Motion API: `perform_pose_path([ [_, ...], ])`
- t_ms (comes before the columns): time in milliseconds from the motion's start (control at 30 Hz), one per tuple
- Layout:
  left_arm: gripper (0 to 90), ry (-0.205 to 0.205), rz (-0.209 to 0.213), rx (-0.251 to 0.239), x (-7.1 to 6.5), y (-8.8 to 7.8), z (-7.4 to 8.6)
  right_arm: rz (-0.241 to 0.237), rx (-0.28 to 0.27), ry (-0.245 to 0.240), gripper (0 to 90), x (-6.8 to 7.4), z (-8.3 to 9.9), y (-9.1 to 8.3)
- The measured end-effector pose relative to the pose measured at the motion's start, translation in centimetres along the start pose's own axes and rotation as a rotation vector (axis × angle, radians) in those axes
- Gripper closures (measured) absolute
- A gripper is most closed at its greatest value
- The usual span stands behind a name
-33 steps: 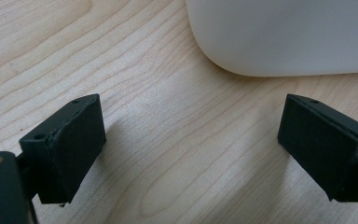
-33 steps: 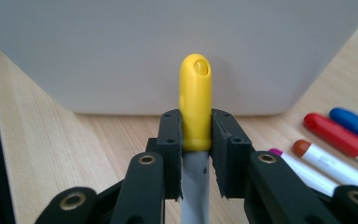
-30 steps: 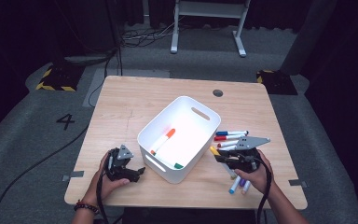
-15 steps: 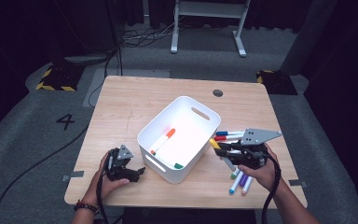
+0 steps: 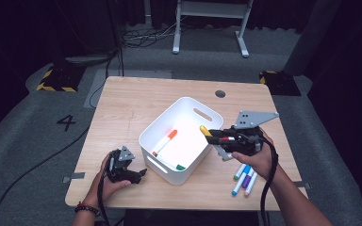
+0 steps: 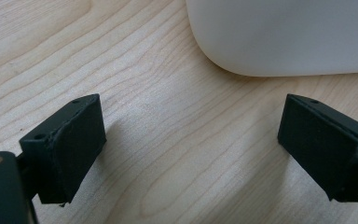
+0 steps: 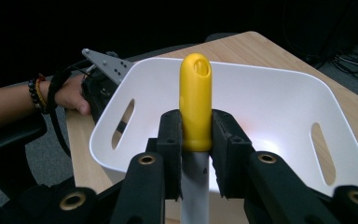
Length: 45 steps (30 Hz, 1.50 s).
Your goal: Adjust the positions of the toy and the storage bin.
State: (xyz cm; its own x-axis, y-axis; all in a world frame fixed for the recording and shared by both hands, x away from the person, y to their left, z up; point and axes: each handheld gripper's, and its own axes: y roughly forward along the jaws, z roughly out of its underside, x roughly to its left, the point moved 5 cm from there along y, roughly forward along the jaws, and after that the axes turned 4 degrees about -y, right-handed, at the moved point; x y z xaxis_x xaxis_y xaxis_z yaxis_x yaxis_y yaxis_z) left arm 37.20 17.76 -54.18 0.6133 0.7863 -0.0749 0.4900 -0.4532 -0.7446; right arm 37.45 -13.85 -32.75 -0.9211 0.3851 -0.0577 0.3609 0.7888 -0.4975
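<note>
Item: yellow-capped marker (image 7: 195, 105), clamped between the right gripper (image 5: 213, 137) fingers; lifted off the bench (image 5: 136, 101) since a second ago, now over the white bin (image 5: 188, 104) rim, ready for dropping in. Left gripper (image 5: 139, 173): fingers apart, empty, resting beside bin.

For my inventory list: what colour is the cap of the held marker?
Yellow cap, clearest in the right gripper view.

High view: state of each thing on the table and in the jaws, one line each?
Right gripper: shut on yellow-capped marker, held over the bin's rim.
Left gripper: jaws open, nothing between them, resting on table.
White bin: upright, two markers inside.
Loose markers: lying flat on the table beside the bin.
</note>
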Motion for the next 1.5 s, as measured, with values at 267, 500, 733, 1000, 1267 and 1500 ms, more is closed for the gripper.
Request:
perform_pose_path([
  [267, 7.6, 0.0, 0.0, 0.0, 0.0, 0.0, 0.0, -0.033, 0.006, 0.017, 74.7, -0.3, -2.5, 1.7],
  [500, 7.6, 0.0, 0.0, 0.0, 0.0, 0.0, 0.0, -0.041, 0.041, 0.007, 74.7, -0.3, -3.8, 4.1],
  [733, 7.6, 0.004, 0.0, 0.002, 0.0, 0.0, 0.0, -0.043, 0.108, -0.002, 74.7, -0.2, -4.2, 7.4],
  [1000, 7.7, 0.004, 0.0, 0.001, 0.0, 0.0, 0.0, -0.055, 0.228, 0.017, 74.6, -0.6, -3.1, 10.7],
  [1267, 7.8, 0.004, 0.003, 0.004, 0.0, 0.0, 0.0, -0.052, 0.336, 0.036, 74.7, -0.5, -2.1, 12.9],
  [1500, 7.9, 0.005, 0.004, 0.004, 0.0, 0.0, 0.0, -0.057, 0.413, -0.001, 74.6, -0.1, -1.3, 14.4],
])
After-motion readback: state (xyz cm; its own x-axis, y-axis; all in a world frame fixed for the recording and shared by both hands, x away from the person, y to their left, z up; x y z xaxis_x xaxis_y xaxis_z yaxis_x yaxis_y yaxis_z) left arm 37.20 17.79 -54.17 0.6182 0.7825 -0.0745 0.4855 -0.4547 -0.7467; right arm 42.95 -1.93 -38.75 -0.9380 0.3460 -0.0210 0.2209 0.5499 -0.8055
